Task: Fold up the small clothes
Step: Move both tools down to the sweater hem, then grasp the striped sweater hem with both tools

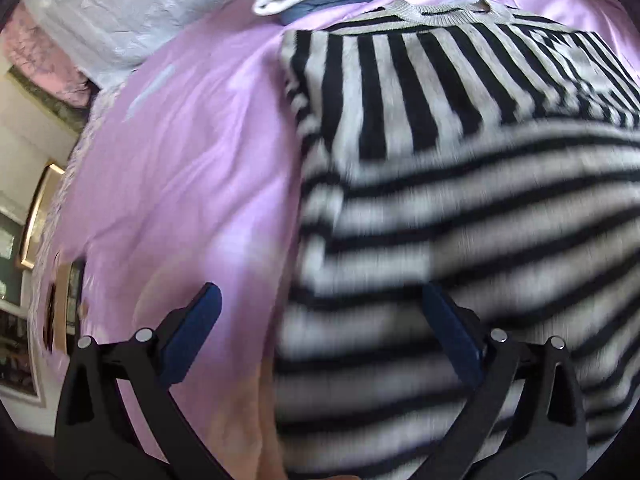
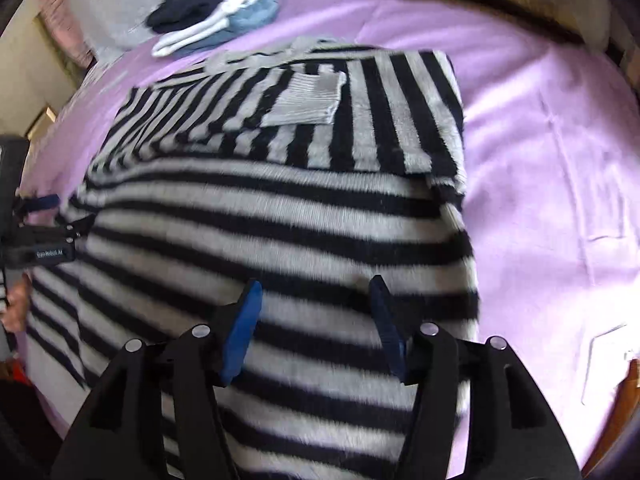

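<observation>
- the sweater lies flat on the purple sheet, filling the middle of the right wrist frame; in the left wrist frame it takes up the right half.
- both sleeves look folded in across the upper body; a grey cuff rests on the stripes at upper centre, and the collar points to the top of the frame.
- right gripper: jaws spread, nothing between them, hovering over the lower body of the sweater.
- left gripper: jaws spread wide and empty, straddling the sweater's left edge at lower centre.
- step in hand, as i judge it: take the hem and fold it up toward the collar.
- to do it well: pinch both hem corners, catching all layers, lift them together, and keep the edges level so the sleeves stay tucked.
- risk: the thick knit may slip or bunch if only the top layer is caught.
- no containers in view; a stack of folded clothes sits on the sheet at upper left.
</observation>
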Available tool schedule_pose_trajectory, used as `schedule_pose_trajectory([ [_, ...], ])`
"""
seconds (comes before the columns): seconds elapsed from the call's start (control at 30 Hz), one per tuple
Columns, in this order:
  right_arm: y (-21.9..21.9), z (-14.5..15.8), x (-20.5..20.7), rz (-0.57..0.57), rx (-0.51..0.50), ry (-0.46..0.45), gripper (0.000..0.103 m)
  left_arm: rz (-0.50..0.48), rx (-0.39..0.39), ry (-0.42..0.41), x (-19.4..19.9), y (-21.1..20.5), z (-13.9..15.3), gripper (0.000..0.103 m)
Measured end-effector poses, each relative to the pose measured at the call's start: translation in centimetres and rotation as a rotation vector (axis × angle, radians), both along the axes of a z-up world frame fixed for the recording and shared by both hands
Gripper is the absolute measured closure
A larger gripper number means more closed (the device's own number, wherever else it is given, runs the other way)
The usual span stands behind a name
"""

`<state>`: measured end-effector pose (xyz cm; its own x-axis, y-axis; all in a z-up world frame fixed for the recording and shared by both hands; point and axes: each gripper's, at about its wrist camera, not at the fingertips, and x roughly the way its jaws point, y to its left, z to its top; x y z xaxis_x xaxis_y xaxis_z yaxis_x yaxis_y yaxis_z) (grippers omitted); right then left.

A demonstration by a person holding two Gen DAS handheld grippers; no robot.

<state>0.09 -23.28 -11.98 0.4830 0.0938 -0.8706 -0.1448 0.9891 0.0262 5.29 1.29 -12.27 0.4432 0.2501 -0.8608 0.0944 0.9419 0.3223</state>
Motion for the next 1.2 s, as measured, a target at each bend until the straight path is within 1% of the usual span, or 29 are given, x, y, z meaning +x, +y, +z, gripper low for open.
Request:
schedule_pose_trajectory([
  [0.03, 0.3, -0.1, -0.8, 0.027, -0.027, 0.001, 0.038, 0.014, 0.002, 0.003, -1.1, 0.1, 0.0, 0.002],
  [0.07, 0.5, -0.3, -1.8, 0.057, -0.045, -0.002, 0.035, 0.027, 0.002, 0.004, -2.1, 0.1, 0.0, 0.002],
  [0.1, 0.4, -0.5, -2.6, 0.074, -0.05, -0.003, 0.031, 0.041, 0.002, 0.005, -3.0, 0.3, -0.1, 0.002],
  [0.17, 0.2, -0.9, -4.7, 0.113, -0.065, -0.008, 0.028, 0.083, -0.007, 0.0, -4.9, 0.6, -0.1, 0.002],
  [0.27, -0.2, -0.9, -7.1, 0.159, -0.085, -0.015, 0.026, 0.135, -0.044, -0.006, -7.6, 1.3, 0.0, 0.002],
  [0.33, -0.8, -0.7, -8.5, 0.167, -0.082, -0.008, 0.026, 0.134, -0.063, 0.006, -9.0, 1.6, 0.2, 0.002],
  [0.43, -1.7, -0.3, -10.4, 0.128, -0.057, 0.011, 0.025, 0.093, -0.087, 0.02, -10.5, 2.1, 0.6, 0.002],
  [0.47, -1.8, -0.5, -11.1, 0.104, -0.088, 0.025, 0.021, 0.082, -0.102, 0.028, -11.0, 2.3, 0.7, 0.002],
  [0.5, -1.6, -1.0, -11.8, 0.082, -0.087, 0.046, 0.019, 0.073, -0.12, 0.037, -11.5, 2.5, 0.6, 0.002],
  [0.63, -3.3, -0.2, -14.7, -0.059, 0.021, 0.075, 0.019, 0.055, -0.229, 0.082, -13.1, 4.8, 1.4, 0.002],
  [0.7, -4.0, 0.7, -15.9, -0.101, 0.055, 0.06, 0.019, 0.054, -0.309, 0.102, -13.5, 5.8, 2.1, 0.002],
  [0.73, -4.5, 1.4, -16.4, -0.128, 0.104, 0.049, 0.019, 0.048, -0.342, 0.112, -13.5, 5.9, 2.3, 0.002],
  [0.77, -4.9, 1.9, -16.6, -0.15, 0.154, 0.039, 0.02, 0.035, -0.375, 0.122, -13.4, 6.0, 2.5, 0.002],
  [0.8, -5.7, 2.4, -16.7, -0.195, 0.247, 0.026, 0.021, 0.019, -0.393, 0.128, -13.2, 5.8, 2.6, 0.002],
  [0.83, -6.2, 2.5, -16.7, -0.228, 0.3, 0.025, 0.023, -0.001, -0.392, 0.128, -13.1, 5.5, 2.7, 0.002],
  [0.87, -6.9, 2.2, -16.5, -0.277, 0.382, 0.035, 0.028, -0.02, -0.383, 0.124, -13.2, 4.8, 2.7, 0.002],
  [0.9, -7.3, 1.8, -16.2, -0.306, 0.433, 0.048, 0.032, -0.047, -0.379, 0.122, -13.1, 4.3, 2.6, 0.002],
  [0.93, -7.5, 1.2, -16.0, -0.337, 0.478, 0.067, 0.034, -0.064, -0.381, 0.128, -12.9, 3.8, 2.4, 0.002],
  [0.97, -7.5, 0.8, -15.9, -0.353, 0.499, 0.082, 0.036, -0.072, -0.377, 0.137, -12.7, 3.5, 2.1, 0.002],
  [1.03, -7.4, -0.5, -15.8, -0.389, 0.531, 0.112, 0.042, -0.072, -0.38, 0.17, -12.4, 3.2, 1.1, 0.006],
  [1.07, -7.3, -0.7, -15.9, -0.393, 0.538, 0.12, 0.046, -0.072, -0.397, 0.189, -12.3, 3.2, 0.6, 0.011],
  [1.13, -6.4, -1.2, -15.8, -0.389, 0.523, 0.141, 0.05, -0.068, -0.436, 0.221, -12.2, 3.4, -0.1, 0.018],
  [1.2, -5.9, -1.2, -16.4, -0.383, 0.518, 0.15, 0.062, -0.089, -0.458, 0.222, -12.4, 3.4, 0.1, 0.028],
])
